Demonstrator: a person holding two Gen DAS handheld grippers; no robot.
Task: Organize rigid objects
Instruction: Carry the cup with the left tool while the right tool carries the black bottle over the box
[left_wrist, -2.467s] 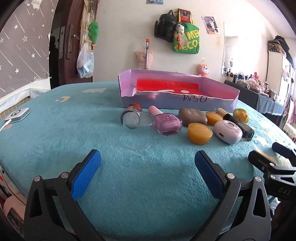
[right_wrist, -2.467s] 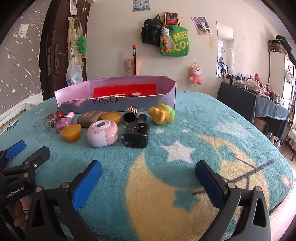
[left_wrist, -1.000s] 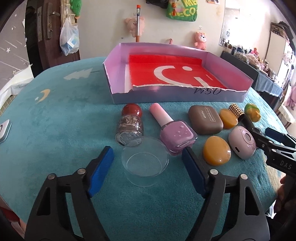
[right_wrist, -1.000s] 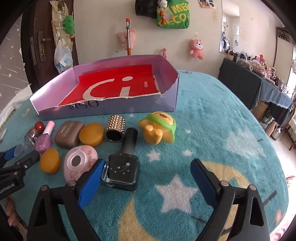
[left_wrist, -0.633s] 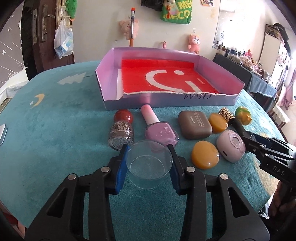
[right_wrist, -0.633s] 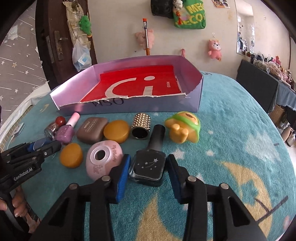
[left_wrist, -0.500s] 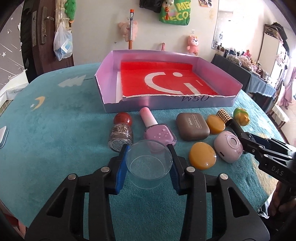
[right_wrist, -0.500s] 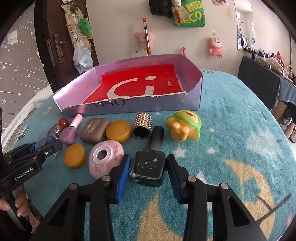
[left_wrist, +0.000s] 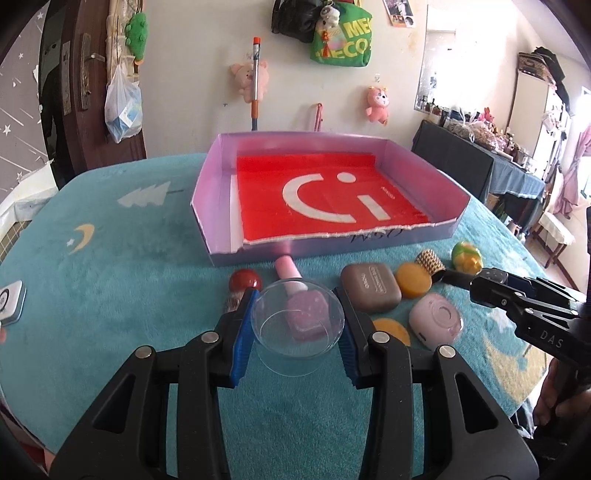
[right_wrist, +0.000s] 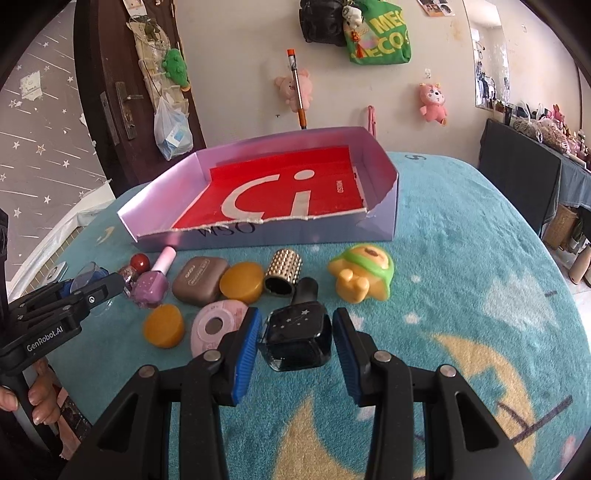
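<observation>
Left gripper: jaws have just been closing and now clamp a clear plastic cup by its sides, both blue pads pressed against its wall. Cup appears raised off the teal blanket, its open mouth facing the camera. Seen through the cup is a pink nail polish bottle, lying on the blanket with its cap pointing toward the box. A glitter bottle with a red cap lies just beside the left pad.

Right gripper: jaws have just been closing and now grip a black nail polish bottle across its square body, pads against both sides. Bottle's black cap points away toward a studded gold cylinder.

Remaining items lie on the blanket in front of the box: brown case, two amber ovals, pink round case, yellow-green toy figure.

Purple cardboard box, red-lined, sits beyond the row, with nothing inside it.

A person's hand holds the left gripper's handle at the lower left of the right wrist view.
</observation>
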